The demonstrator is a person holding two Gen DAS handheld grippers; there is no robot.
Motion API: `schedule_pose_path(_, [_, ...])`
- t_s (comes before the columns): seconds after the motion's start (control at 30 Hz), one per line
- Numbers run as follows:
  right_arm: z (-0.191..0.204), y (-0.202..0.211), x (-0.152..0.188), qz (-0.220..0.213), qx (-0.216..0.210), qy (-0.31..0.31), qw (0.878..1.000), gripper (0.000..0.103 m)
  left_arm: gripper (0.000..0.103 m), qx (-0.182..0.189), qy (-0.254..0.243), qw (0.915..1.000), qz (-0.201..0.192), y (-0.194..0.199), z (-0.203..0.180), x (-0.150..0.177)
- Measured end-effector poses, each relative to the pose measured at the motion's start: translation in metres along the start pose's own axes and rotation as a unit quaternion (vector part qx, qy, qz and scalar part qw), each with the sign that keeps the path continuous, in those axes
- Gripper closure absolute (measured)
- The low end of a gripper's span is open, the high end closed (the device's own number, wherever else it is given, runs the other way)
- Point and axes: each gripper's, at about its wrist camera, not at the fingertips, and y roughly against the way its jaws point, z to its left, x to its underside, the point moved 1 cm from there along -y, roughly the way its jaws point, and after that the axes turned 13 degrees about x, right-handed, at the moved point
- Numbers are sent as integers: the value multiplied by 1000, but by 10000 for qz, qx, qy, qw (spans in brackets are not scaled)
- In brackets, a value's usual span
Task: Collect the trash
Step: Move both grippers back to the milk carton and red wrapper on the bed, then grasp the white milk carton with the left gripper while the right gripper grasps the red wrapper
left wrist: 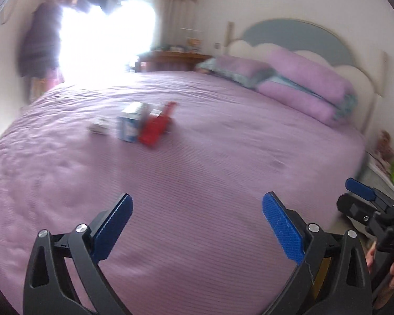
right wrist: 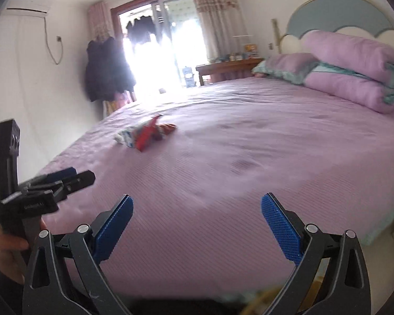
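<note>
A: Trash lies where?
B: On the bed, left of the frame centre, well apart from both tools.
A: And each hand-held gripper?
B: Left hand-held gripper and right hand-held gripper are spread apart, holding nothing.

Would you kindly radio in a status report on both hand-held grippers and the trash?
Left hand-held gripper open, empty. Right hand-held gripper open, empty. Blurred pile of red and blue-white cartons mid purple bedsheet, untouched. Nothing visible in the way.
</note>
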Motion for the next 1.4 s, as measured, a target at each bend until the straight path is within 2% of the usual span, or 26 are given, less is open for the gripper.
schedule_pose_path(0.1, [24, -23, -20, 16, -251, 40, 9997, 9, 4, -414, 122, 9990, -86, 2, 33, -16])
schedule_pose_path(0.2, [46, -47, -38, 46, -366, 111, 9993, 9, 4, -615, 324, 9974, -190, 3, 58, -29])
schedule_pose_path(0.3, [66, -75, -54, 200, -481, 203, 9984, 9, 4, -667, 497, 9964, -140, -3, 85, -42])
schedule_pose_path(0.43, [86, -114, -68, 530, -343, 372, 9973, 9, 4, -657, 476, 9967, -63, -20, 103, -55])
schedule_pose_path(0.67, [106, -160, -83, 591, -653, 340, 9955, 11, 4, -613, 454, 9970, 162, -65, 131, -69])
schedule_pose_path(0.83, [116, -193, -89, 802, -771, 328, 9933, 31, 4, -599, 470, 9967, 286, -82, 149, -68])
schedule_pose_path(0.97, [123, -216, -88, 1026, -743, 330, 9914, 39, 4, -580, 542, 9961, 373, -91, 159, -65])
schedule_pose_path(1.03, [126, -230, -87, 1188, -827, 265, 9891, 46, 4, -535, 615, 9959, 383, -94, 164, -64])
schedule_pose_path(1.17, [130, -258, -87, 1518, -893, 67, 9843, 51, 4, -475, 677, 9956, 446, -100, 169, -63])
schedule_pose_path(1.23, [131, -268, -88, 1666, -1122, -106, 9796, 67, 4, -463, 678, 9957, 439, -101, 169, -64])
schedule_pose_path(1.3, [132, -277, -89, 1824, -1333, -286, 9737, 74, 4, -460, 692, 9956, 441, -103, 169, -65])
schedule_pose_path(1.4, [131, -281, -91, 1811, -1403, -376, 9727, 81, 4, -450, 702, 9954, 477, -106, 169, -65])
